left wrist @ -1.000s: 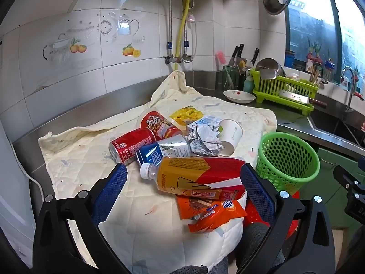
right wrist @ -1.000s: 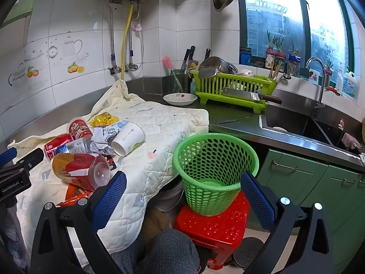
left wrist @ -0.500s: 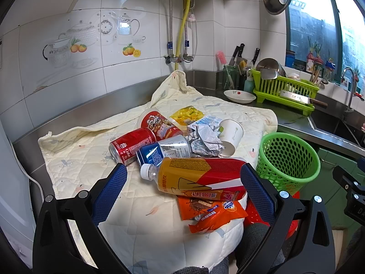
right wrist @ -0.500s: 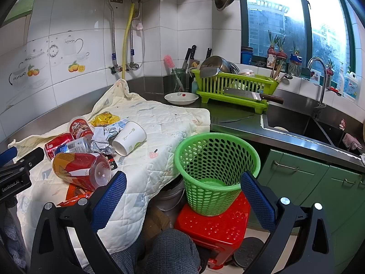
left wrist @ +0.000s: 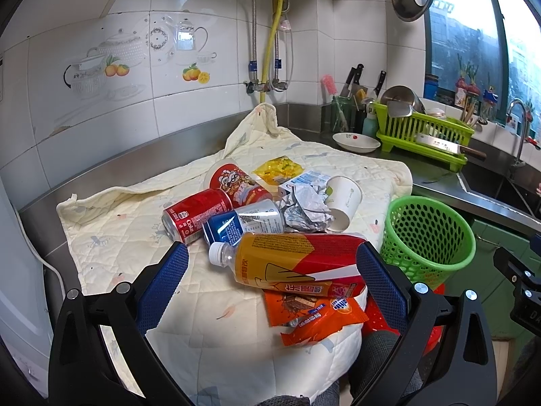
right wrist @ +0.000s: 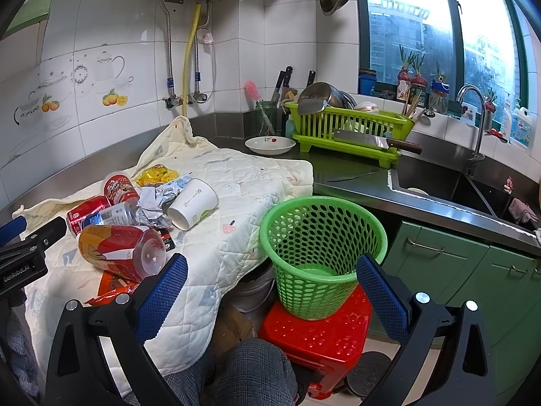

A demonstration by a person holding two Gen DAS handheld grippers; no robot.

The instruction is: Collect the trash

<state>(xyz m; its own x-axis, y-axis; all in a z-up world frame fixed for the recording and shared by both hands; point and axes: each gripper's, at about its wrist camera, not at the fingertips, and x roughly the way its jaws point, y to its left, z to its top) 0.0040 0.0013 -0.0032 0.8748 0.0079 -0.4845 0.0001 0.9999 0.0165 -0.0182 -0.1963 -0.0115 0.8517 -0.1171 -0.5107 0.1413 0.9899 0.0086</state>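
Left gripper (left wrist: pixel 272 282): jaws wide apart, empty, held low over the near edge of the trash pile. Right gripper (right wrist: pixel 272 282): jaws wide apart, empty, held before the basket.

Desk (right wrist: pixel 351 176): steel, partly covered by a cream quilted cloth (left wrist: pixel 118 223).

Trash on the cloth, clustered together:
- plastic bottle (left wrist: pixel 294 264), orange-and-red label, lying on its side, white cap toward the left, nearest the left gripper;
- orange snack wrappers (left wrist: pixel 311 314), partly under the bottle, at the cloth's near edge;
- red cola can (left wrist: pixel 196 215) and blue can (left wrist: pixel 243 225), side by side, lying down, just behind the bottle;
- red snack tub (left wrist: pixel 236 182), tipped over, behind the cans;
- crumpled foil (left wrist: pixel 306 208), between blue can and paper cup;
- white paper cup (left wrist: pixel 341 203), on its side, mouth toward the camera;
- yellow wrapper (left wrist: pixel 279 169), farthest back.

Green perforated basket (right wrist: pixel 321 253): upright on a red stool (right wrist: pixel 314 338), off the desk's edge, right of the pile, nothing visible inside.
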